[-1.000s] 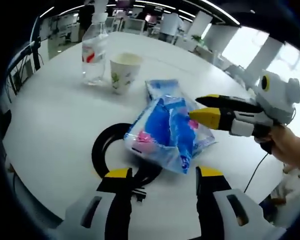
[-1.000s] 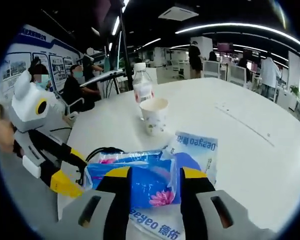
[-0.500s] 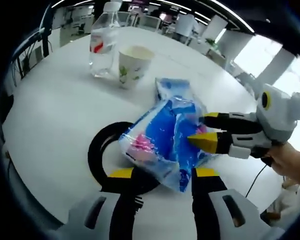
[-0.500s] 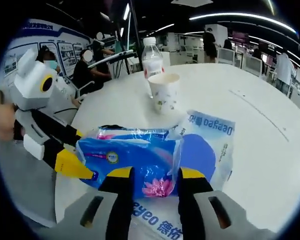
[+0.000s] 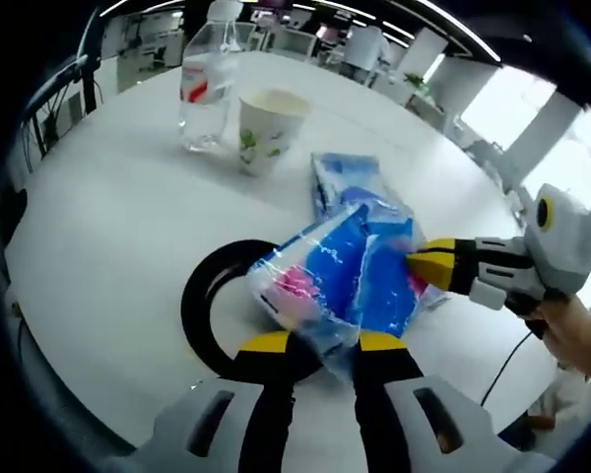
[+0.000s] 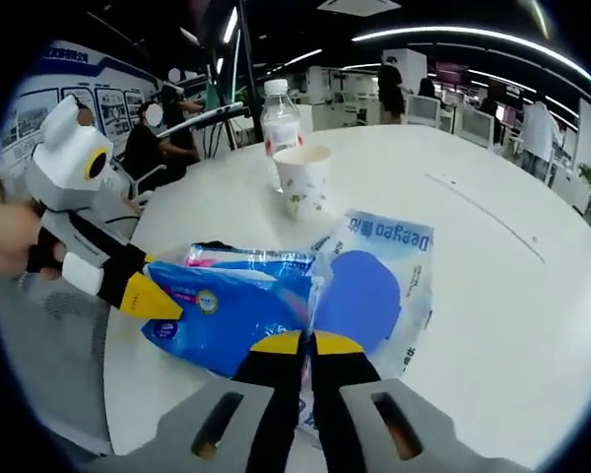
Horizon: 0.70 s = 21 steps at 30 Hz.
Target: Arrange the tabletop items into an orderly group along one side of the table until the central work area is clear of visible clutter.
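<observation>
Blue tissue pack (image 5: 340,281) is pinched at both ends, held above the table (image 5: 108,227): left gripper (image 5: 317,342) clamped on one edge, right gripper (image 6: 306,344) on the other. Bottle (image 5: 205,74) and paper cup (image 5: 266,128) are grouped at the far side. Flat blue packet (image 6: 384,281) and black ring (image 5: 212,305) are left mid-table. Ring is partly hidden beneath the pack; print is unreadable.

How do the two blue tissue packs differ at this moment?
The nearer tissue pack is bulky and held off the table, pinched by the left gripper and the right gripper. The flat tissue pack lies on the white table, ungripped. The nearer pack shows pink print; the flat one shows white lettering. Both are blue plastic-wrapped packs.
</observation>
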### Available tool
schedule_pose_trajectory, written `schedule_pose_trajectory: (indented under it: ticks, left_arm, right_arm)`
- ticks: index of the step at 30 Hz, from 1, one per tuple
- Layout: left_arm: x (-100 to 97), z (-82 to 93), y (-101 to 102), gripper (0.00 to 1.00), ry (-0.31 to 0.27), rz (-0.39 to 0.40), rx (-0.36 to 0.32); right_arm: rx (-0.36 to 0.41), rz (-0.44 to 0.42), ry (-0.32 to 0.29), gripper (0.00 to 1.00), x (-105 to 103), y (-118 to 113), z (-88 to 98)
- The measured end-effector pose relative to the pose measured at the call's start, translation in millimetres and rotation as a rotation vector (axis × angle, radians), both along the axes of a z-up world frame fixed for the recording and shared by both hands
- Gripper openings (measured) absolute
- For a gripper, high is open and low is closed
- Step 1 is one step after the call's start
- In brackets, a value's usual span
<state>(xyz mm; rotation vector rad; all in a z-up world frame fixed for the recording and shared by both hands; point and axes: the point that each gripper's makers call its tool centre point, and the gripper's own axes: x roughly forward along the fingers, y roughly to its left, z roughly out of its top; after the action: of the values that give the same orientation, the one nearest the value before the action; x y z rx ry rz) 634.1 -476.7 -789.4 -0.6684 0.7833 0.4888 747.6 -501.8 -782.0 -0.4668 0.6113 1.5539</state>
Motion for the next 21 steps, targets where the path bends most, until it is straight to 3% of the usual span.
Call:
schedule_pose_trajectory:
  ticks: [6, 13, 21]
  left_arm:
    - [0.2, 6.6, 2.1, 0.17, -0.004, -0.027, 0.016]
    - [14.6, 21.9, 5.0, 0.12, -0.036, -0.119, 0.064]
    - [36.6, 44.4, -2.5, 0.09, -0.074, -0.286, 0.141]
  right_arm:
    - [0.028, -0.061, 0.029, 0.00, -3.5, -8.0, 7.1]
    - [0.072, -0.129, 0.040, 0.00, 2.9, -26.0, 26.9]
    - [0.125, -0.234, 0.033, 0.00, 12.1, -49.6, 49.4]
